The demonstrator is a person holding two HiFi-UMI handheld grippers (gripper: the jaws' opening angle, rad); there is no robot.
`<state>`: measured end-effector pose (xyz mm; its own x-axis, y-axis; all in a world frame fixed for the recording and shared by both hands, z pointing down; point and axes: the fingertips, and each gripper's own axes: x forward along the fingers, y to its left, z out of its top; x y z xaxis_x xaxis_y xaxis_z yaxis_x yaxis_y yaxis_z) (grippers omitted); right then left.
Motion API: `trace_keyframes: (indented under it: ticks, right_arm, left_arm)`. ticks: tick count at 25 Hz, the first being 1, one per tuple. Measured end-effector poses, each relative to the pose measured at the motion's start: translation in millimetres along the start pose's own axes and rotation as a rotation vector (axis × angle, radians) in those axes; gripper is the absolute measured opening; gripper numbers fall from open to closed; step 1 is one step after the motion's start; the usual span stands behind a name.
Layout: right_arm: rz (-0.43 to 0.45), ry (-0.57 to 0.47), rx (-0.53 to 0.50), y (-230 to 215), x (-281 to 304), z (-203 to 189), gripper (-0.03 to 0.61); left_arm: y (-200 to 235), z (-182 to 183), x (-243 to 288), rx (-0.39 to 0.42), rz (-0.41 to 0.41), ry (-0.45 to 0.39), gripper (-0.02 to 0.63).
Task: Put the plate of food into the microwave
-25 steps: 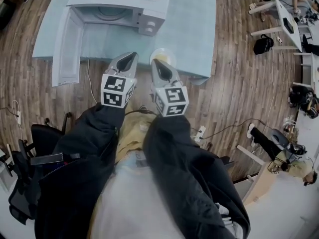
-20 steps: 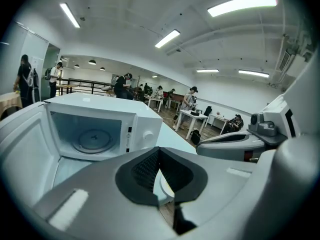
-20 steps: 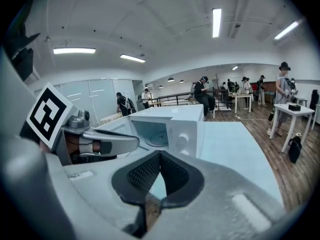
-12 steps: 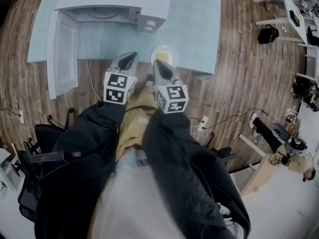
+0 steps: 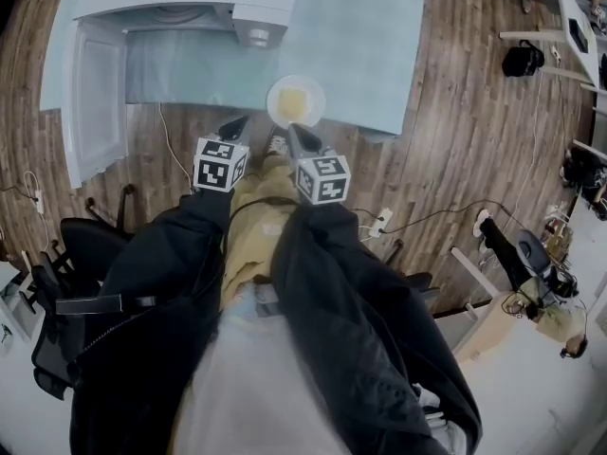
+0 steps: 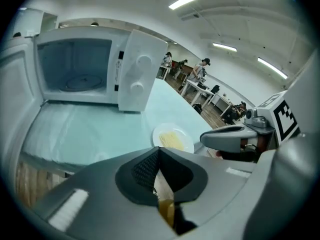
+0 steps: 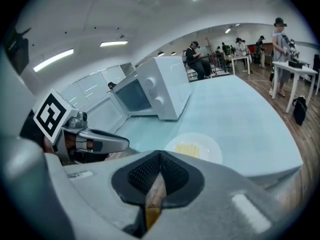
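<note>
Currently the left claw (image 5: 237, 121) and right claw (image 5: 292, 129) are clenched empty; they could shove the upper-centre plate (image 5: 295, 100) off the tabletop (image 5: 360, 45).

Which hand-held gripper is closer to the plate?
The right hand-held gripper: its tip lines up with the plate; the left hand-held gripper sits off to the side.

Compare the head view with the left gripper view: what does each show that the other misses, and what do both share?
Head view only: the person's dark sleeves and the black chair. Left gripper view only: the turntable inside the microwave and the ceiling lights. Both: the open microwave, the plate of food on the table and the right gripper.
</note>
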<state>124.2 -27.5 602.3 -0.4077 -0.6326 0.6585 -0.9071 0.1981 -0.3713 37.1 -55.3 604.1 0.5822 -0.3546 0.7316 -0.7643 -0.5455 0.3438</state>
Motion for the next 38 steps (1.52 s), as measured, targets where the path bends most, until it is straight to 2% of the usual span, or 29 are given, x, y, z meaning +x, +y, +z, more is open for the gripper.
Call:
trace_keyframes:
  ticks: [5, 14, 18, 20, 23, 27, 31, 32, 33, 38]
  right_arm:
    - [-0.003, 0.049, 0.082, -24.2, 3.6, -26.8, 0.002]
    - [-0.071, 0.094, 0.246, -66.3, 9.5, -56.8, 0.075]
    - [-0.060, 0.104, 0.370, -73.6, 15.2, -67.8, 0.118]
    - [-0.049, 0.104, 0.451, -76.0, 19.7, -71.7, 0.164]
    - [-0.013, 0.097, 0.567, -76.1, 28.6, -75.3, 0.178]
    - [0.094, 0.077, 0.697, -66.8, 40.1, -73.2, 0.178]
    - [0.153, 0.062, 0.802, -64.2, 50.4, -73.5, 0.176]
    - [0.170, 0.060, 0.828, -63.2, 52.5, -74.0, 0.161]
    - [0.186, 0.056, 0.857, -62.1, 54.3, -73.9, 0.098]
    - [0.252, 0.007, 0.976, -58.6, 55.1, -71.4, 0.050]
  left_arm:
    - [-12.4, -21.5, 19.2, -0.024, -0.028, 0.067, -0.002]
    - [-11.2, -34.8, 25.9, -0.007, -0.017, 0.117, -0.002]
    - [-11.5, -41.4, 25.4, -0.008, -0.013, 0.131, -0.002]
    - [-12.0, -44.5, 25.0, -0.009, -0.013, 0.136, -0.002]
    - [-11.0, -49.1, 24.6, -0.012, -0.010, 0.142, -0.002]
    - [-9.4, -56.8, 21.7, -0.030, -0.011, 0.147, -0.002]
    - [-3.1, -65.3, 16.3, -0.049, 0.002, 0.153, -0.002]
    - [-2.0, -67.0, 15.3, -0.052, 0.004, 0.154, -0.003]
    - [-0.9, -68.3, 14.5, -0.056, 0.004, 0.154, -0.003]
    - [3.1, -72.3, 13.6, -0.075, 0.003, 0.150, -0.002]
